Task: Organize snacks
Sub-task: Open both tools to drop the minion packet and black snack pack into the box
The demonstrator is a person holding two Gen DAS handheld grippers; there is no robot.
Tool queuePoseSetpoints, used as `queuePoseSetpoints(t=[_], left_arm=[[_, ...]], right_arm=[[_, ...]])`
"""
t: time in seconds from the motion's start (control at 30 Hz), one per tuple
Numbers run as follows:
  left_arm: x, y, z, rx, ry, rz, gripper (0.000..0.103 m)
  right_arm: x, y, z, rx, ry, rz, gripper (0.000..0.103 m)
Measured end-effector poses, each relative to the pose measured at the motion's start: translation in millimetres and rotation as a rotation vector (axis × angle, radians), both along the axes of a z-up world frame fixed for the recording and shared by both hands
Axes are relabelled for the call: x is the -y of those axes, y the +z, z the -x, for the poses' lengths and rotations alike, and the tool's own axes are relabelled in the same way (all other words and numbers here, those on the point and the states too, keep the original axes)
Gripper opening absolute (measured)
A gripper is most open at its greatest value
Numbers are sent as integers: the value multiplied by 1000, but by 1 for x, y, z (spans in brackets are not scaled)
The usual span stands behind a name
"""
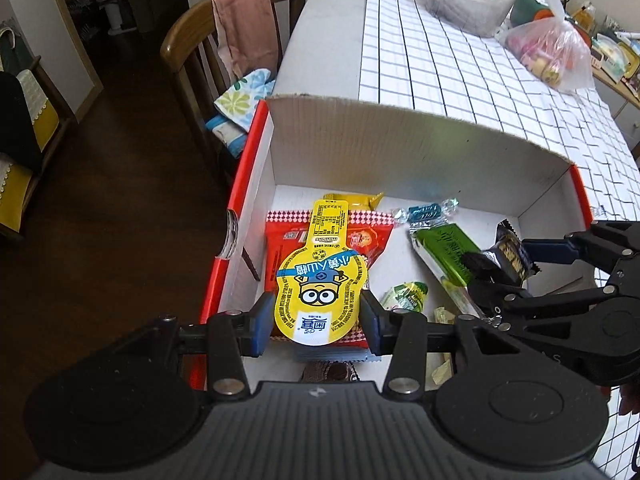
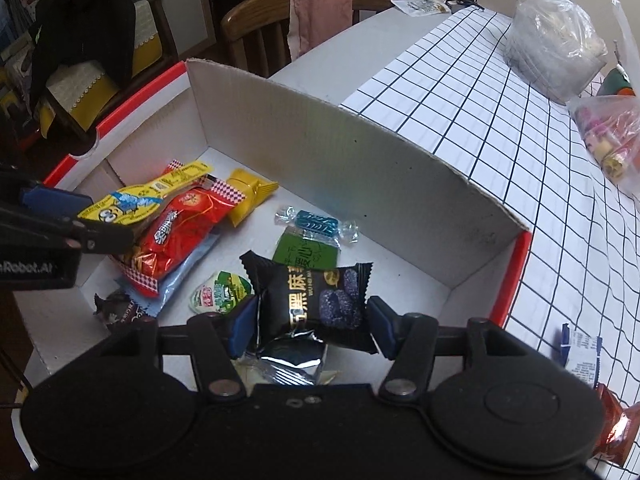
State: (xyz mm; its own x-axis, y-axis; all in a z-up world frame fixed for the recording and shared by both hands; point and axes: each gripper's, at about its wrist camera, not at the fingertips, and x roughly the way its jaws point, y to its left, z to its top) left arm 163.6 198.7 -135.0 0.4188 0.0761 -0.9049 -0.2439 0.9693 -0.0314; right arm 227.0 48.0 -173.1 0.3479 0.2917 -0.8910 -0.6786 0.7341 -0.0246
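A white cardboard box with a red rim (image 1: 400,140) (image 2: 320,152) stands on the table and holds several snacks. My left gripper (image 1: 318,322) (image 2: 80,220) is shut on a yellow cartoon-face snack pack (image 1: 320,276) (image 2: 132,204), which hangs over a red packet (image 1: 372,240) (image 2: 180,236) at the box's left. My right gripper (image 2: 312,322) (image 1: 504,258) has a black snack packet (image 2: 316,300) (image 1: 510,254) between its blue pads, which touch both side edges, low over the box's right half. A green bar (image 2: 308,256), a blue candy (image 2: 316,222) and a green jelly cup (image 2: 222,294) lie on the box floor.
The checked tablecloth (image 1: 460,68) stretches behind the box with plastic bags (image 1: 552,52) at its far right. A wooden chair with a pink cloth (image 1: 244,28) stands left of the table. A reddish packet (image 2: 612,436) and a slip of paper (image 2: 580,352) lie right of the box.
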Motion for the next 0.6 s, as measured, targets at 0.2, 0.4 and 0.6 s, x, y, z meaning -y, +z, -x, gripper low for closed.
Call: queuePoseSetpoints(t=[0.2,0.4,0.6], left_arm=[[-1,-7,-1,-13,-2,3,44],[2,-7,-1,-13,-3,-3,45],[3,-1,3,14,-1,-9,54]], right_arm=[[2,1,2,-1,-4,-11,66],[9,9,6,-4,-11,-55,77],[21,23,13,6,-17,-105,83]])
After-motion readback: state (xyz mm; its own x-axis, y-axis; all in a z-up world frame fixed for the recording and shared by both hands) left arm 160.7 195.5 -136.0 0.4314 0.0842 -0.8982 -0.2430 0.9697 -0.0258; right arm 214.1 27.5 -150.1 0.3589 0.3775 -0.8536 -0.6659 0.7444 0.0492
